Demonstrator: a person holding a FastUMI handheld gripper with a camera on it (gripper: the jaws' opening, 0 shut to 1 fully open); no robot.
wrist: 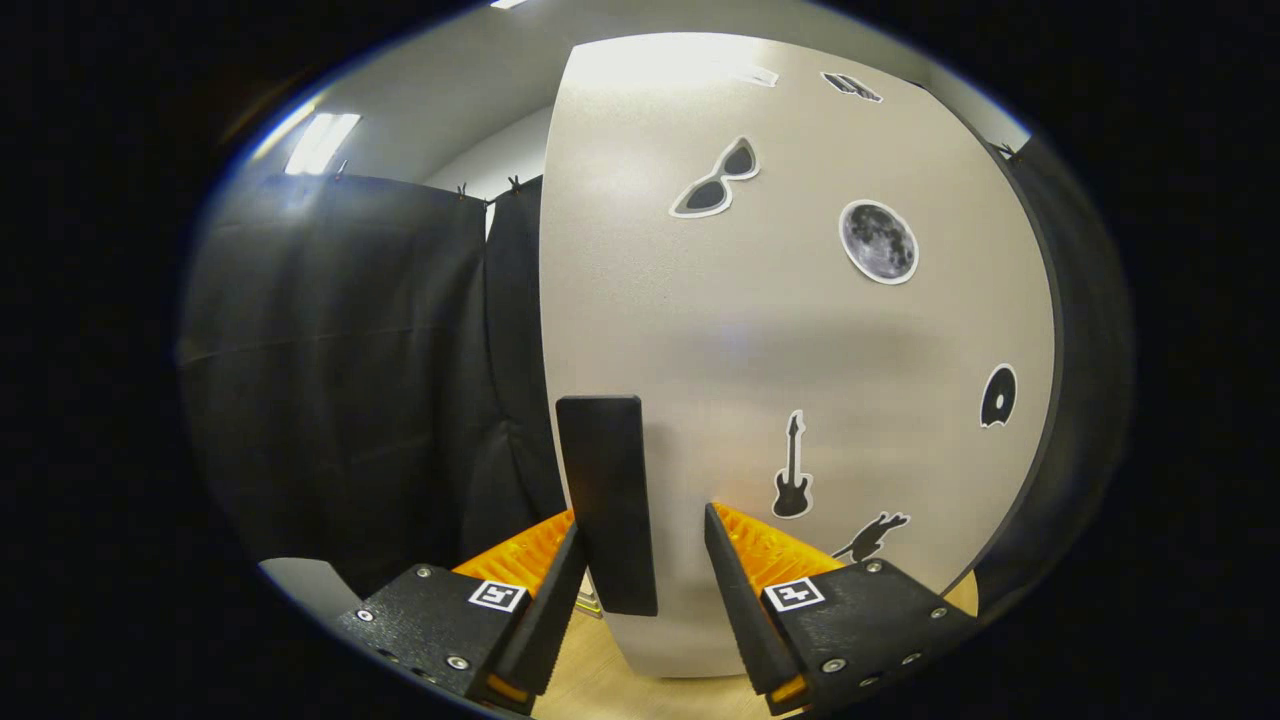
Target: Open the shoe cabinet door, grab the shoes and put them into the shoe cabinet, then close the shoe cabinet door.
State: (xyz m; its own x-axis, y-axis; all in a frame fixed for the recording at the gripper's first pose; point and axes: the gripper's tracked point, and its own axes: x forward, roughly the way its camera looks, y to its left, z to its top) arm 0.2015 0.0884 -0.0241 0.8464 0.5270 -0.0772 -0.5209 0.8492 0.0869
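In front of the cabinet door (800, 350), the gripper (645, 545) points straight at the pale panel, level and very near it. Its two fingers stand apart, one on each side of the black handle (608, 500). The handle is a tall dark bar fixed upright near the left edge of the door. The left finger sits just beside the handle and may touch its lower part, but that is hard to tell. The right finger is clearly apart from it, with pale door showing in the gap. So the jaws are open and nothing is squeezed between them. The door has stickers on it: sunglasses (715, 180), a moon (878, 241), a guitar (792, 468), a small round dark one (998, 396) and a dark shape (868, 537) low down that is partly hidden by the right finger. Another sticker at the top of the door is too bent by the lens to make out. A black curtain (340, 380) hangs to the left of the door. Light wood floor (590, 680) shows under the door, between the fingers.
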